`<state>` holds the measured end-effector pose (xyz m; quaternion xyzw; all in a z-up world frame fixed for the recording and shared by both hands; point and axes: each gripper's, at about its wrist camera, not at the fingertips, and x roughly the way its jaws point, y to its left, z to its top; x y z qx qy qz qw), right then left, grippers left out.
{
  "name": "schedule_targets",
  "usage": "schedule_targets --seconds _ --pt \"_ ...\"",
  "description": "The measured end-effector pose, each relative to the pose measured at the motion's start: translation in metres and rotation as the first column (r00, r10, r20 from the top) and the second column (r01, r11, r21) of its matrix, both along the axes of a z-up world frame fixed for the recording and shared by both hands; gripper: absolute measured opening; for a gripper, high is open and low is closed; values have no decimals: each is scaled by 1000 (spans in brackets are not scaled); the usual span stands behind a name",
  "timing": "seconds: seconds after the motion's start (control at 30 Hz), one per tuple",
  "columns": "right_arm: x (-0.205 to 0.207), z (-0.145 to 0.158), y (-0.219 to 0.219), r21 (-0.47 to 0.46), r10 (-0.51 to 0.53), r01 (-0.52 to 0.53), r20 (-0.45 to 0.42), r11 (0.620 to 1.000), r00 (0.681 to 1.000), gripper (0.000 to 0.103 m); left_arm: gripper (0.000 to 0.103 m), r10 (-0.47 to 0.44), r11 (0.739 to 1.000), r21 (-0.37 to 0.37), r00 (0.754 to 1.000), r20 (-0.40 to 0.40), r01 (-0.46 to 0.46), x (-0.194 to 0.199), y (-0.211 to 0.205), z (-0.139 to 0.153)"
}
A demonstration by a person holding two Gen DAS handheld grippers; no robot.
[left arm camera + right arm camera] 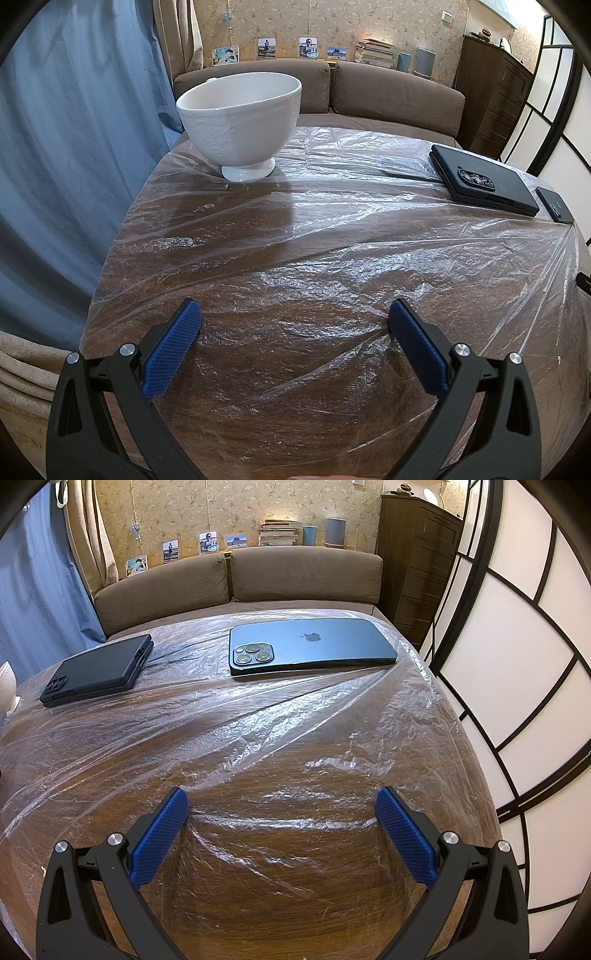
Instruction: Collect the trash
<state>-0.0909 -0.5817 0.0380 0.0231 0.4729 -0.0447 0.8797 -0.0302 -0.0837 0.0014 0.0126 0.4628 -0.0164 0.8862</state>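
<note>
A crinkled clear plastic sheet (332,236) lies spread over the brown wooden table (258,424); the same plastic sheet (280,716) fills the right wrist view. My left gripper (293,314) hovers low over the sheet near the table's front, open, nothing between its blue pads. My right gripper (282,803) is open too, just above the sheet, nothing held. On the sheet stand a white footed bowl (240,122), a black folding phone (484,182) and a blue phone (310,646) lying face down.
The black folding phone (98,670) lies left of the blue phone. A brown sofa (395,99) runs behind the table. Blue curtain (66,166) hangs left; a white panelled screen (517,686) stands right. A dark wooden cabinet (413,554) is at the back right.
</note>
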Motion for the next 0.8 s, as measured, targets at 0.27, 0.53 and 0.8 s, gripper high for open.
schedule_targets --seconds 0.27,0.53,0.8 --pt "0 0 0 0 0 0 0 1000 1000 99 102 -2 1000 -2 1000 -1 2 2 1 0" --pt "0 0 0 0 0 0 0 1000 1000 99 102 -8 1000 -3 1000 -1 8 4 1 -1" --pt "0 0 0 0 0 0 0 1000 1000 99 102 -9 1000 -3 1000 -2 9 7 0 -1"
